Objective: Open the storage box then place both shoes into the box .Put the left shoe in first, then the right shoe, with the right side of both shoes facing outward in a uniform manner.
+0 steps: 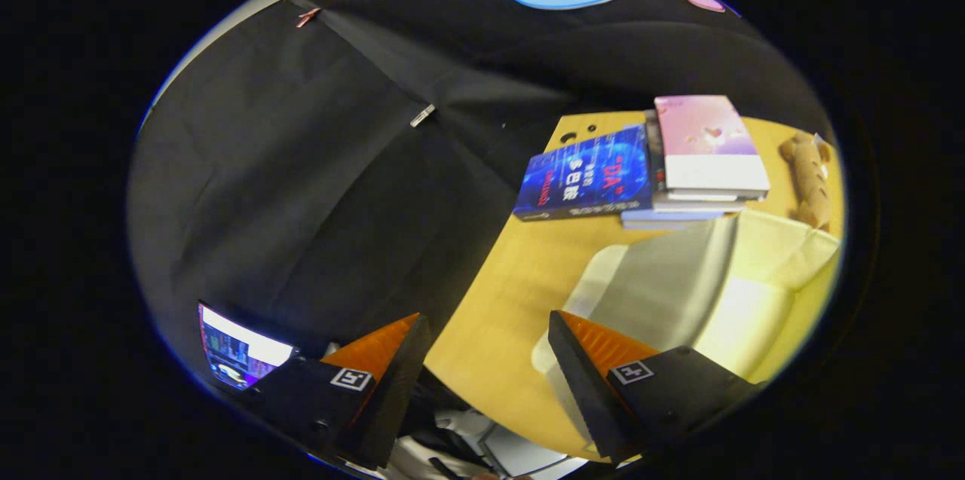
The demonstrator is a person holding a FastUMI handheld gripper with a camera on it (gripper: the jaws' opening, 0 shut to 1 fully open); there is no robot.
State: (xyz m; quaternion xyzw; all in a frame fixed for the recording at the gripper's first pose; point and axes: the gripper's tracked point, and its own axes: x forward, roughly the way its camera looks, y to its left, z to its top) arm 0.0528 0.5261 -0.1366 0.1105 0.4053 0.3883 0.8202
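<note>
The storage box [701,291], a pale translucent plastic one, stands on the yellow wooden table [505,291], just ahead of my right finger. I cannot tell whether its lid is raised. My gripper [485,323] is open, and between its fingers there is only bare tabletop and the table's edge. The right fingertip [573,344] overlaps the box's near corner in the view; the left fingertip [403,348] hangs off the table, in front of the black cloth wall.
Beyond the box lie a blue book [584,175] and a stack of books topped by a pink one [705,141]. A brown plush toy [807,178] lies beside the stack. A lit screen [237,352] glows below the left finger.
</note>
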